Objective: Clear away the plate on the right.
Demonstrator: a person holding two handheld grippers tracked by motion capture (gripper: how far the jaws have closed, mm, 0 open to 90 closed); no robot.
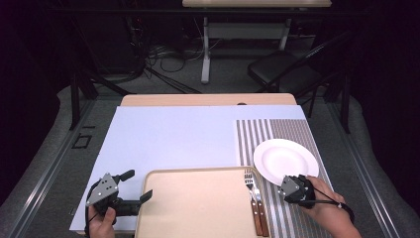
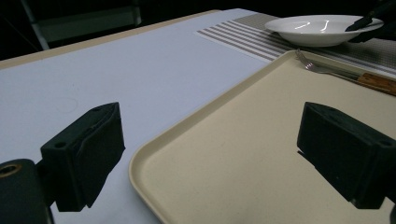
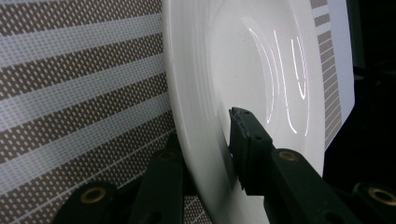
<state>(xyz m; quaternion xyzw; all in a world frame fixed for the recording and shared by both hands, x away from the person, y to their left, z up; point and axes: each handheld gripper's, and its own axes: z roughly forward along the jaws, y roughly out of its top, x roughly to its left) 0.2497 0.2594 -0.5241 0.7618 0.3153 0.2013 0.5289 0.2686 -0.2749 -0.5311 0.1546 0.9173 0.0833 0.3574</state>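
Right tongs [image 1: 286, 187] were at the near rim of the white plate [image 1: 286, 158], one jaw over the rim inside the bowl, the other under it against the striped placemat [image 1: 297, 131]. The right gripper view showed both pads hard against the rim, so I read it as pinching the plate.

The plate itself was flat on the placemat, right of the tray [image 1: 198, 206], not lifted as far as I could tell.

Left tongs [image 1: 137, 185] were spread wide, straddling the tray's near-left corner, gripping nothing.

Two wooden-handled forks [image 1: 255, 198] lay along the tray's right edge, beside the placemat.

My read on progress: grasp on the plate made, transfer not started. Tray was bare apart from the forks. If the plate was headed for the tray, lift, carry and set-down all remained. The worktop [image 1: 173, 134] was otherwise unused.
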